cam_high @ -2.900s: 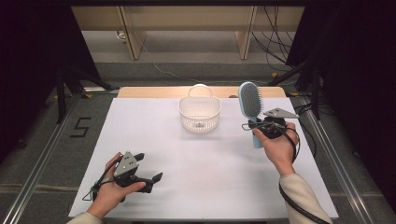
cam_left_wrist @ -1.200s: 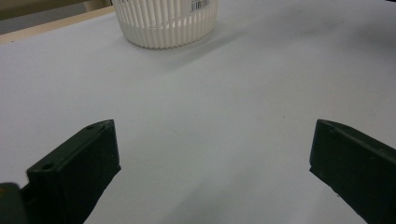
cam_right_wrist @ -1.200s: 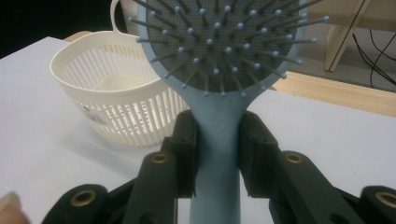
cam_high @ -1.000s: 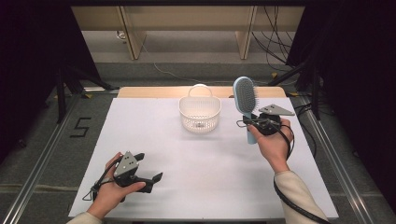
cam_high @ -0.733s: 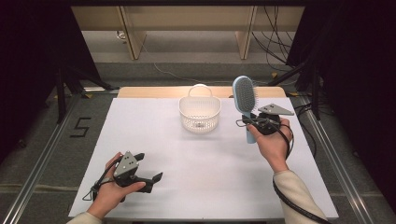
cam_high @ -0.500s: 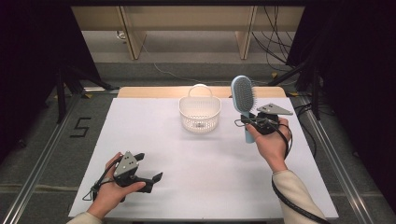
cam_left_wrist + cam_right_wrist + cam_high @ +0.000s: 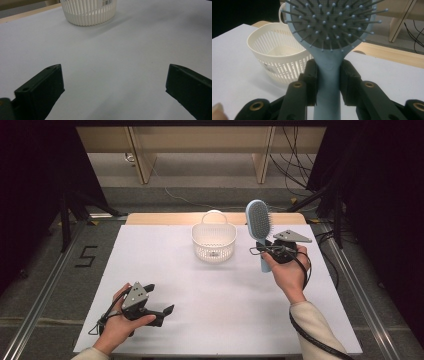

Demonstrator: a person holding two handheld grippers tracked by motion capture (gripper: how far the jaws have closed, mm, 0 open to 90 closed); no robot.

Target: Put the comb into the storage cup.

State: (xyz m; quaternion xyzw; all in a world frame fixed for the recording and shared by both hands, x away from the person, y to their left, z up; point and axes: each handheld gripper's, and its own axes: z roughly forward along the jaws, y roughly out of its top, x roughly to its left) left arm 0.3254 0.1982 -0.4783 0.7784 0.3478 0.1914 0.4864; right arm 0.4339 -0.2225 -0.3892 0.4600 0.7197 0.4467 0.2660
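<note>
A light blue hairbrush (image 7: 259,222) with a grey bristle pad stands upright in the air, right of the white slatted basket (image 7: 214,241). My right gripper (image 7: 263,251) is shut on its handle just below the head; in the right gripper view both jaws press the hairbrush (image 7: 329,45) handle, with the basket (image 7: 275,60) behind at the left. My left gripper (image 7: 165,312) rests on the white table near the front left edge, jaws wide apart with nothing between them. The left gripper view looks across bare table to the basket (image 7: 88,11).
The white table top (image 7: 220,295) has bare room between the two hands. A wooden strip (image 7: 165,218) runs along its far edge. Metal rails (image 7: 45,290) flank the table, and cables (image 7: 300,180) lie on the floor behind it.
The right hand has carried the hairbrush a little to the left, toward the basket, and lifted it. The left hand and its gripper have stayed where they were.
</note>
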